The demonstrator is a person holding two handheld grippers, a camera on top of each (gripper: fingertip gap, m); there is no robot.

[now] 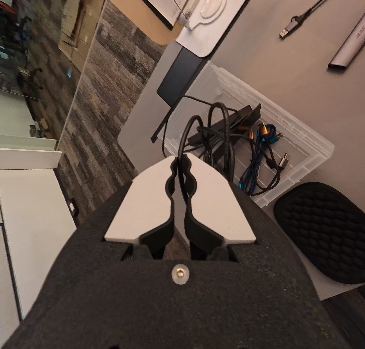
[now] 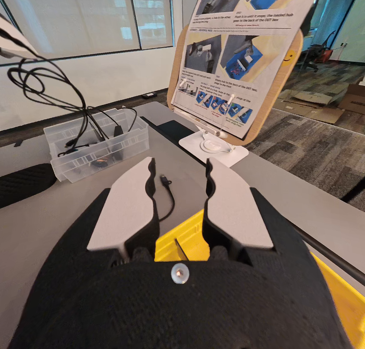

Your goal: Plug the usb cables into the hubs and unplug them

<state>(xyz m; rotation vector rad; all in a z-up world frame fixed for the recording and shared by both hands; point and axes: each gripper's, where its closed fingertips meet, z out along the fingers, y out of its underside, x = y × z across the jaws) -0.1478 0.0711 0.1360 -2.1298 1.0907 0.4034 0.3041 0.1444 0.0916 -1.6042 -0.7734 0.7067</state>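
Your left gripper is clamped on a black cable, the jaws pinched nearly together with the cord running between the pads and looping up toward 12 o'clock. Just past the tips, at 1 o'clock, the clear plastic bin holds a tangle of black leads, a flat black hub and a bundle of blue braided cables with orange and silver plugs. A black mesh pad lies at 3 o'clock beside the bin. Farther out at 1 o'clock, a silver hub rests on the grey table, a loose USB plug just beside it.

Your right gripper hangs with its jaws spread wide and nothing between them. Under the gap, a short black USB cable lies on the table, its plug pointing to 12 o'clock. A yellow bin sits beneath the gripper body, at 6 o'clock. At 10 o'clock the clear bin stands with black cables rising out of it toward the upper left corner. At 1 o'clock an instruction sheet on a wooden board stands tilted on a white stand.
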